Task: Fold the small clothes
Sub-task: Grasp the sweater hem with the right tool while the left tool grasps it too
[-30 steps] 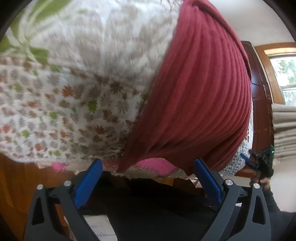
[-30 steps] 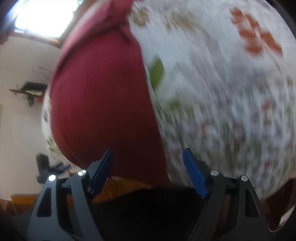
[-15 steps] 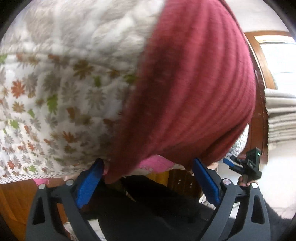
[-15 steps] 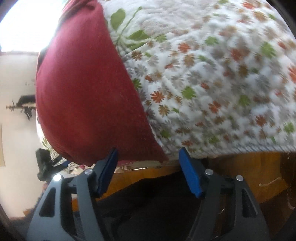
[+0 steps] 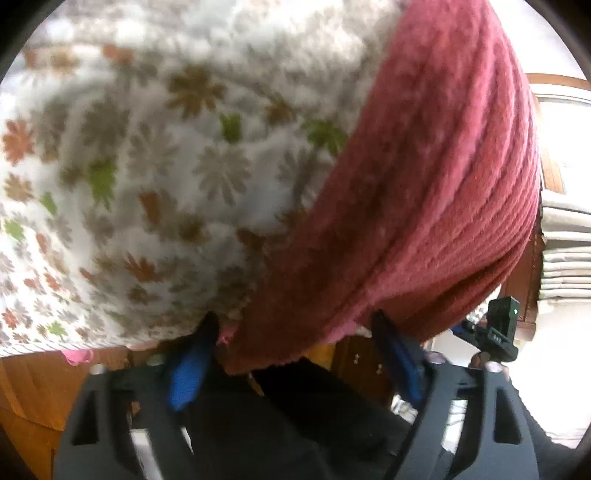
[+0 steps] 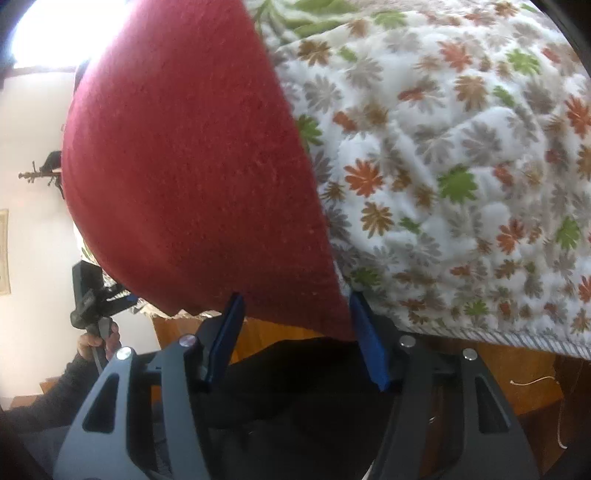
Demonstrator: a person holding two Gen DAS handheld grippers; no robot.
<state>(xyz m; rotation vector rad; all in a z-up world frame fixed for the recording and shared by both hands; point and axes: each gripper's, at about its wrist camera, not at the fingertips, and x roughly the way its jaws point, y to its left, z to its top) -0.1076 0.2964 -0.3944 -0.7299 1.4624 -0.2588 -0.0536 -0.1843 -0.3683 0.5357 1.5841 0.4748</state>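
- Two grippers at the near edge of a dark red garment, spread over a floral quilt on a bed.
- Left gripper: blue pads wide apart, the garment's ribbed hem drooping between them; view blurred, so contact of either pad with cloth impossible to tell.
- Right gripper: also spread wide, blue fingers flanking the garment's near right corner, nothing pinched between them.
- Garment covering the right half of the left wrist view and the left half of the right wrist view, its hem hanging just past the quilt's edge.
- Quilt: white, printed with orange, green and grey-brown flowers, a striped border along its lower edge in the right wrist view.
- Pink fabric peeking out beneath the quilt's edge in the left wrist view.
- Wooden bed frame below the quilt.
- Seen from each camera, the opposite gripper held in a hand in a dark sleeve, beside the bed.
- Bright window at upper left of the right wrist view.
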